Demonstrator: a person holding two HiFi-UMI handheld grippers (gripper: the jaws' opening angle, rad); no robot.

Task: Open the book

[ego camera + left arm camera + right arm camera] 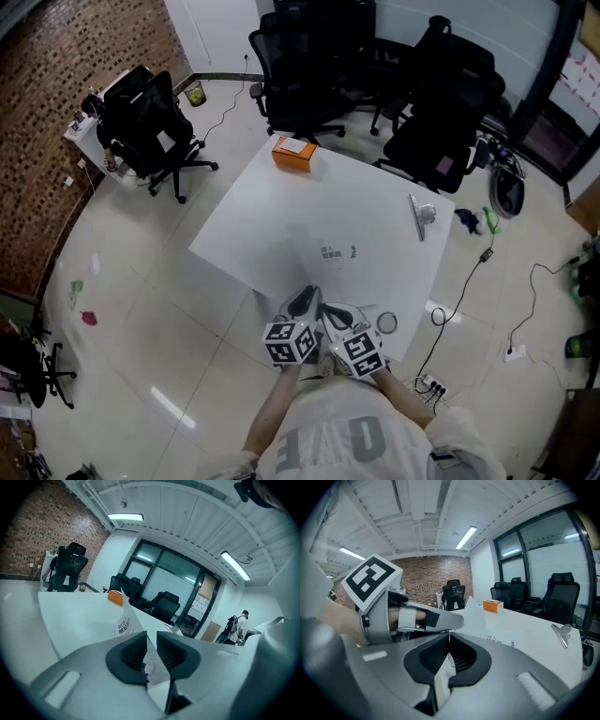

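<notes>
A thin white book with dark print on its cover [330, 265] is seen at the near edge of a white square surface [272, 220], at the lower centre of the head view, just above the two tongs. The right tongs [340, 315] are clenched on a lifted white leaf [123, 620] of the book, a sliver of it pinched between the pads. The left tongs [305, 302] are held slightly parted, with that leaf standing in the gap and no firm pinch shown. The opening is judged to be under way, with the leaf only partly raised. To do the step well, the leaf should be carried up and over in an arc about the spine, gripped lightly so the paper is not creased, while the rest of the book is kept flat. The spine and the book's near edge are hidden behind the marker cubes, and whether one leaf or several are caught cannot be made out.
</notes>
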